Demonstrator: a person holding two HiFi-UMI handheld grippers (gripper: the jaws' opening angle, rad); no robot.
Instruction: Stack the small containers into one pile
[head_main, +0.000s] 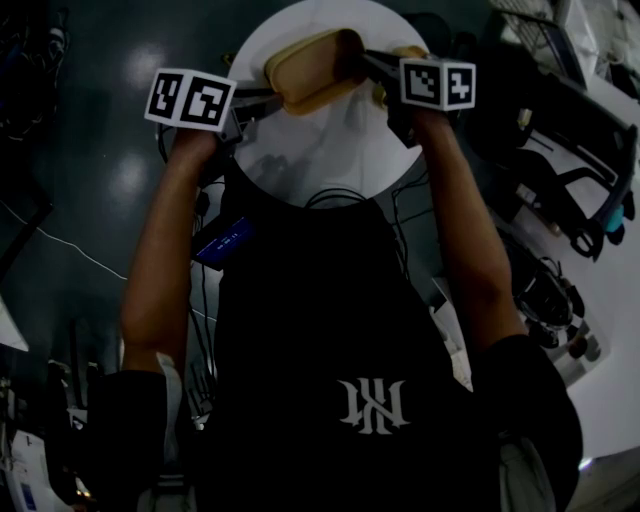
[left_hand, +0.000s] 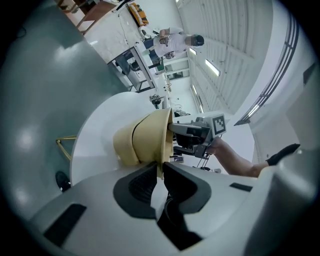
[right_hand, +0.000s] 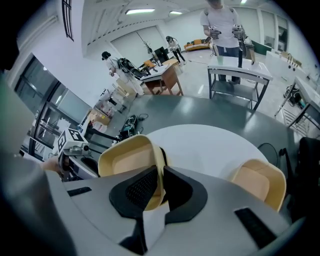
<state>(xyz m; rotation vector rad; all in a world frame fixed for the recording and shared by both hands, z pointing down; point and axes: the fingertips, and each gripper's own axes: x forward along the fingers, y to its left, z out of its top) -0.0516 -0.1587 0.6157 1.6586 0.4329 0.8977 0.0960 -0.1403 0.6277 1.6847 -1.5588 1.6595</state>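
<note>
A tan plastic container (head_main: 315, 68) hangs tilted above the round white table (head_main: 330, 150), gripped at both ends. My left gripper (head_main: 268, 98) is shut on its rim at the left end; in the left gripper view the pads pinch that thin rim (left_hand: 161, 167) with the container's body (left_hand: 145, 137) beyond. My right gripper (head_main: 372, 65) is shut on the opposite rim; in the right gripper view the rim sits between the jaws (right_hand: 162, 172) and the container's open inside (right_hand: 127, 160) faces the camera. A second tan container (right_hand: 260, 185) lies on the table to the right.
The table (right_hand: 210, 145) stands on a dark green floor (head_main: 90, 120) with cables (head_main: 70, 245). Office chairs and a desk (head_main: 560, 170) crowd the right side. Farther off a metal workbench (right_hand: 235, 75) stands with a person behind it.
</note>
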